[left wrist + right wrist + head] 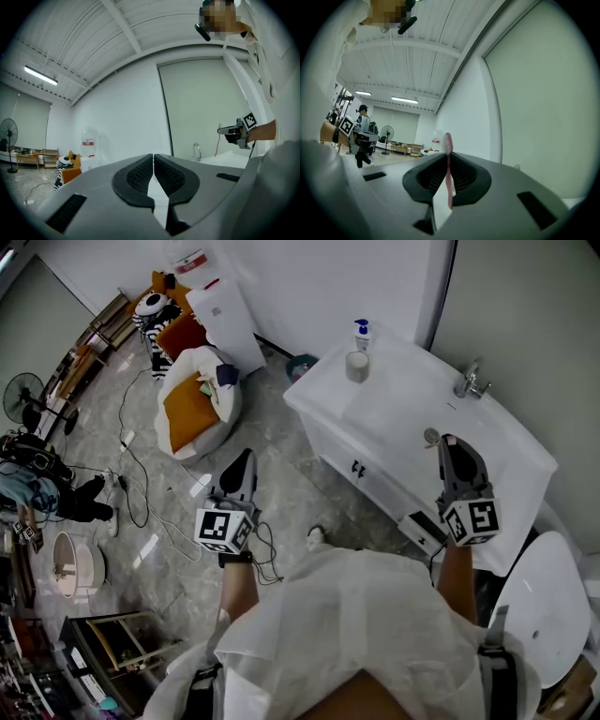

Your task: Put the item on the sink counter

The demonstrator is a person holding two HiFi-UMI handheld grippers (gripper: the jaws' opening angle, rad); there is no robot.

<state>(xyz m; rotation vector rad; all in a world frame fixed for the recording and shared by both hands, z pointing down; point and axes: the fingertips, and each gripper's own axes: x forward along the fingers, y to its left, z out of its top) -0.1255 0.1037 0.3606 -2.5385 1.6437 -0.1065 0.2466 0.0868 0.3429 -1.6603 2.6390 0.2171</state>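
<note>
A pink toothbrush stands upright between the jaws of my right gripper, which is shut on it; its bristled head pokes up past the fingertips. In the head view that right gripper hangs over the front part of the white sink counter, and the toothbrush cannot be made out there. My left gripper is held over the floor, left of the counter. Its jaws are pressed together with nothing between them.
On the counter stand a cup, a pump bottle and a faucet. A white toilet is at the right. A beanbag, cables and a fan lie on the floor to the left.
</note>
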